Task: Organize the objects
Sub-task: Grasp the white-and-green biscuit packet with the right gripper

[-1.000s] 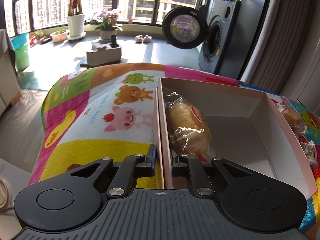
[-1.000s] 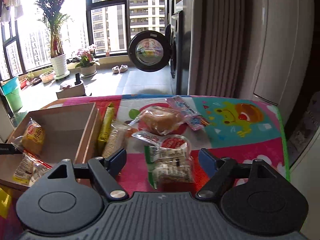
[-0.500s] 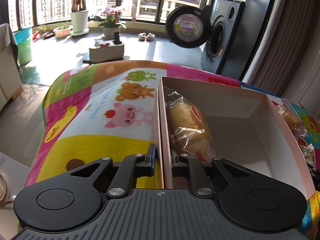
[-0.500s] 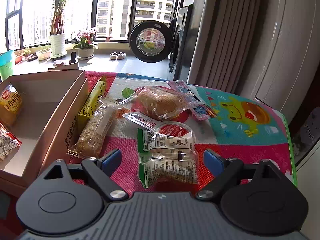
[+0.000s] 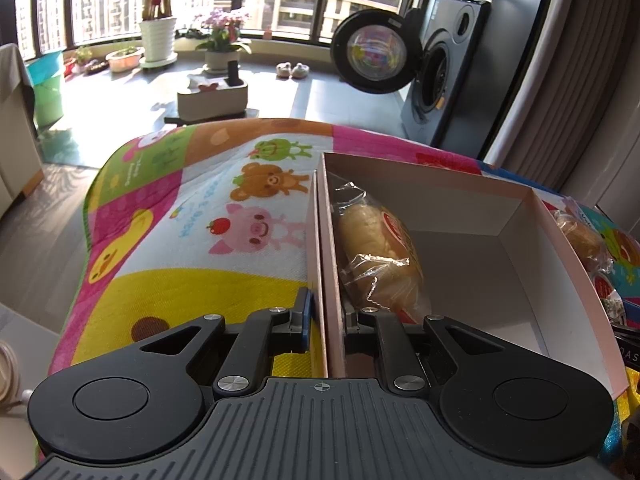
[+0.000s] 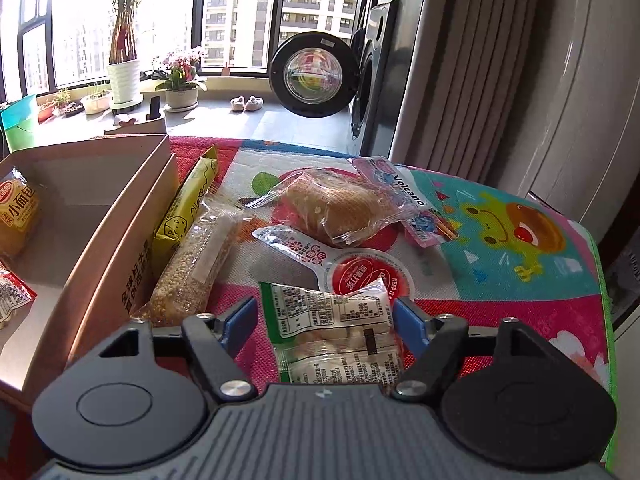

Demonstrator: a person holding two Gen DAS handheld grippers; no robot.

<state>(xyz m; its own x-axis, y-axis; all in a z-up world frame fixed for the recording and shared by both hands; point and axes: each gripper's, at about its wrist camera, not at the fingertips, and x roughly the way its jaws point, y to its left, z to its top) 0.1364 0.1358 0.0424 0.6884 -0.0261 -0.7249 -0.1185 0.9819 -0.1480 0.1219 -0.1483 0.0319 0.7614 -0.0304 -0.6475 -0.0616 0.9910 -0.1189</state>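
Jaws first: the left gripper [image 5: 325, 322] is pinching the near-left wall of the cardboard box [image 5: 472, 196], one finger outside and one inside, closed down to the wall's thickness; the right gripper [image 6: 325, 318] is spreading wide, its blue pads flanking the green-and-white snack packet [image 6: 334, 328] with nothing gripped yet.

The playmat [image 5: 192, 248] is covering the whole table, cartoon animals at 10 o'clock of the box. The box is sitting at the mat's middle, mouth up, probably pinned by the left gripper so it is not sliding while packets are dropping in. Inside it a wrapped bread roll [image 5: 380, 256] is lying along the left wall, and a red-and-white packet [image 6: 10, 300] is showing at the near corner.

Outside, just to the box's 3 o'clock, the loose snacks are waiting in a cluster: a bagged bun [image 6: 336, 208] at 12 o'clock of the right gripper, a grain bar [image 6: 196, 264] and a yellow stick pack [image 6: 186, 210] at 10 o'clock against the box wall, a red-lidded cup [image 6: 364, 276] touching the green-and-white packet, and a pink Volcano sachet [image 6: 404, 200] at 1 o'clock.

Both grippers are pointing forward and tilting down, the right one low over its packet, seemingly lining up a grasp.
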